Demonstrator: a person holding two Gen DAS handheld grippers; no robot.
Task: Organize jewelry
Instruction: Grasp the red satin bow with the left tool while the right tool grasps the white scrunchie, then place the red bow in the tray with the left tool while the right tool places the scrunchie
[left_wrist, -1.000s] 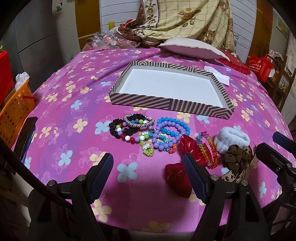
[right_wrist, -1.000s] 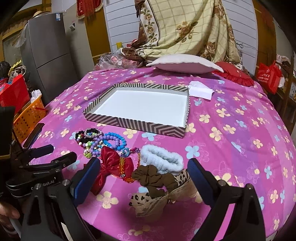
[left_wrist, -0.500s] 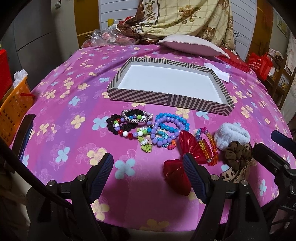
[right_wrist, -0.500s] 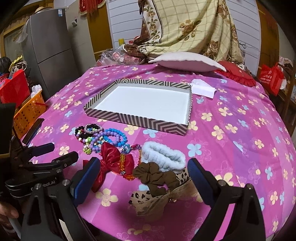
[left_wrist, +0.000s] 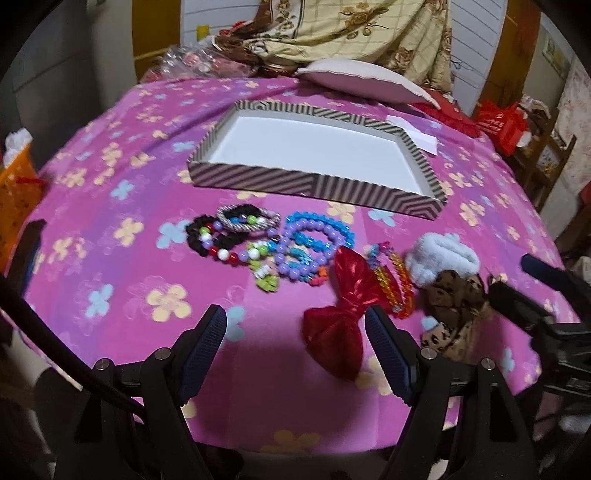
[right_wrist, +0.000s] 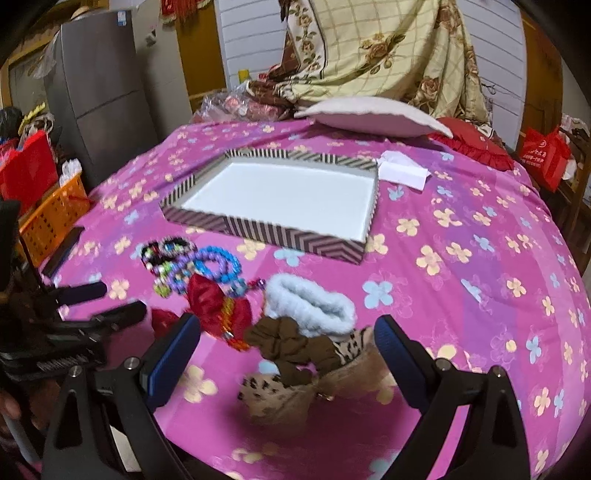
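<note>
Both tools, left tool (left_wrist: 295, 341) and right tool (right_wrist: 288, 345), gape empty; I judge the red bow (left_wrist: 341, 317) soft and light: pinch its knot.

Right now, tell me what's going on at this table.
A person holds two grippers over a pink flowered cloth, sorting jewelry. The left gripper and right gripper both hover with jaws open, holding nothing. Bead bracelets, a red bow, a white scrunchie and a brown scrunchie lie loose in front of the striped tray, which holds nothing yet.
</note>
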